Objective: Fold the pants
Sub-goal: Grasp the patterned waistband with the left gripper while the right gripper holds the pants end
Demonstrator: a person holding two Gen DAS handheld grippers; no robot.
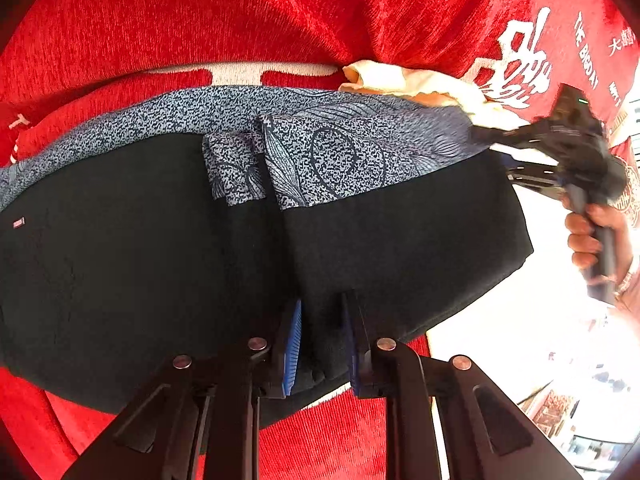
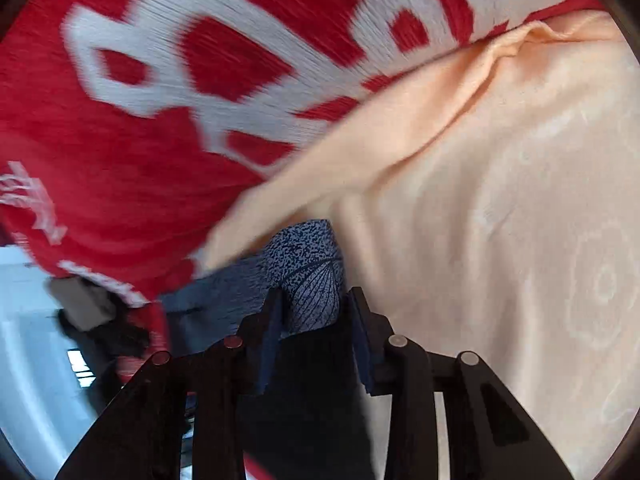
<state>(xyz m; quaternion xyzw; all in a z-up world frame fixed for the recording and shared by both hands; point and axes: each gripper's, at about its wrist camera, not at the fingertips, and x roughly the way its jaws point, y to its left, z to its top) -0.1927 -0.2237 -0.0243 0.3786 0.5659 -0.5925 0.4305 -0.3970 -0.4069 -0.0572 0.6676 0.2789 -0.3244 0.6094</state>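
Both grippers, left [image 1: 320, 336] and right [image 2: 312, 320], pinch black pants with a blue speckled print [image 1: 320, 152], partly folded at centre frame; more folding looks left.

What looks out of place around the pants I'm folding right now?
A crumpled peach cloth lies on the red blanket against the far edge of the pants, next to the right gripper. It could get caught in the fold. Nothing looks damaged.
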